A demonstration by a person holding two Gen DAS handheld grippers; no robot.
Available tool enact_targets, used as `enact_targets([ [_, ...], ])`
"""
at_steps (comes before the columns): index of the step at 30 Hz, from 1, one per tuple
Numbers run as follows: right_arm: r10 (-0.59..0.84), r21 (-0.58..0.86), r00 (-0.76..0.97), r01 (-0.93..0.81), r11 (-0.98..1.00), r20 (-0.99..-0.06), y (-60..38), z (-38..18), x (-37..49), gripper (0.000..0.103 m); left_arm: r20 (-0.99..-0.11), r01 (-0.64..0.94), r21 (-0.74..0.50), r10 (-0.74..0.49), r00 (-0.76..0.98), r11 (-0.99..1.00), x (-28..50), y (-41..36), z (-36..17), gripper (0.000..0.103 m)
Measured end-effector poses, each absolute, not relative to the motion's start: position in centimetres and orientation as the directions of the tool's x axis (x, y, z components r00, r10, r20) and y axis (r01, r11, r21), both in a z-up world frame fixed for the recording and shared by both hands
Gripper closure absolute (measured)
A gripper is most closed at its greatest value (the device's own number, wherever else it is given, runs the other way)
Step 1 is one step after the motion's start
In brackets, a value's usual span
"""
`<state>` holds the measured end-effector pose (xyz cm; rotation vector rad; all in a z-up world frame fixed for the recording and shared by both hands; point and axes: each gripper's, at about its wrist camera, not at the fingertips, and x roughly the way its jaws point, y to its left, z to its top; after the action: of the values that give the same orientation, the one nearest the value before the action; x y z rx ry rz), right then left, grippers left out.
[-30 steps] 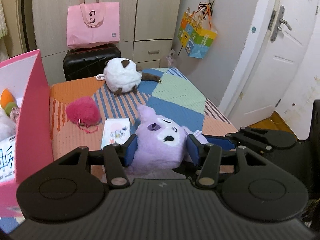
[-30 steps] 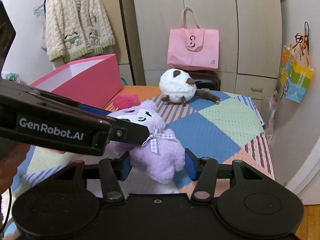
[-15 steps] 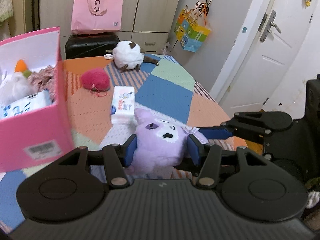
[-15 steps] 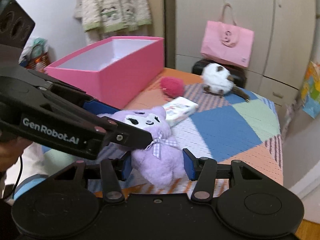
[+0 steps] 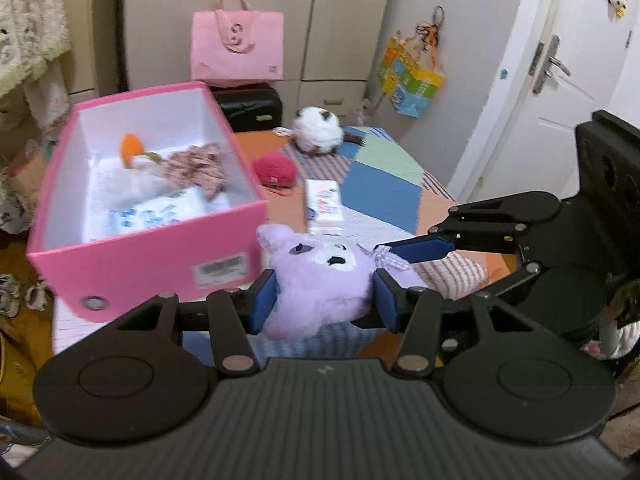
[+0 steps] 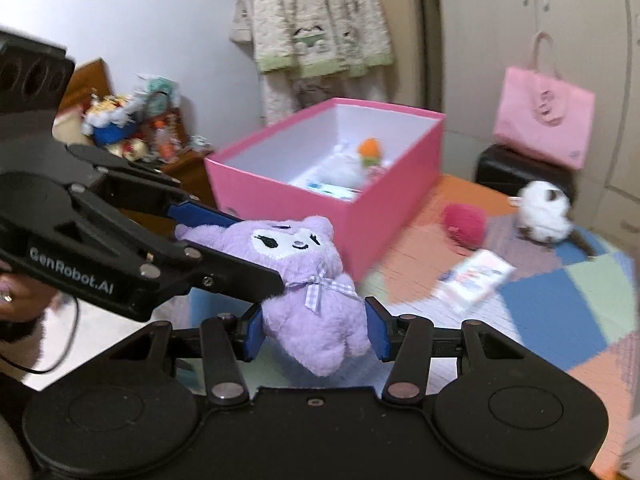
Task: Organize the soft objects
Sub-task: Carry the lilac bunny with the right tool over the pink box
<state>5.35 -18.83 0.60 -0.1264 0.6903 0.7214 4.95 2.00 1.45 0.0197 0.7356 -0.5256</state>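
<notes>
A purple plush doll with a checked bow hangs in the air, held by both grippers. My left gripper is shut on its head, blue pads pressed into both sides. My right gripper is shut on its body. Each gripper shows in the other's view as a black arm beside the doll. An open pink box stands on the bed just behind the doll, holding a white plush with an orange part, a pinkish cloth and a tissue pack.
On the patchwork bed cover lie a red fluffy ball, a tissue pack and a white-and-brown plush. A black suitcase with a pink bag stands behind the bed. A door is at right.
Both grippers have carried the doll up and toward the pink box, which now sits close behind it with its inside visible. The grips have not changed.
</notes>
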Motion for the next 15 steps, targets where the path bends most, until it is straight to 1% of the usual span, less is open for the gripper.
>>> enact_targets([
  [3,0.593,0.121,0.531,-0.675,0.728,-0.606,-16.9,1.6,6.2,0.047,-0.629,0.438,-0.167,-0.438,0.642,0.883,5.4,4.0,2.4,0.053],
  [9,0.606,0.072,0.558,-0.699,0.711,-0.568,-13.3,3.6,8.4,0.047,-0.573,0.4,-0.111,-0.387,0.722,0.91,6.9,6.7,4.3,0.053],
  [12,0.619,0.123,0.54,-0.688,0.715,-0.571,-11.9,4.8,10.6,0.047,-0.55,0.381,-0.129,-0.385,0.741,0.916,8.5,8.1,5.1,0.052],
  [15,0.62,0.128,0.542,-0.686,0.717,-0.567,-10.6,5.7,12.5,0.047,-0.526,0.377,-0.141,-0.392,0.755,0.915,10.1,9.5,5.8,0.051],
])
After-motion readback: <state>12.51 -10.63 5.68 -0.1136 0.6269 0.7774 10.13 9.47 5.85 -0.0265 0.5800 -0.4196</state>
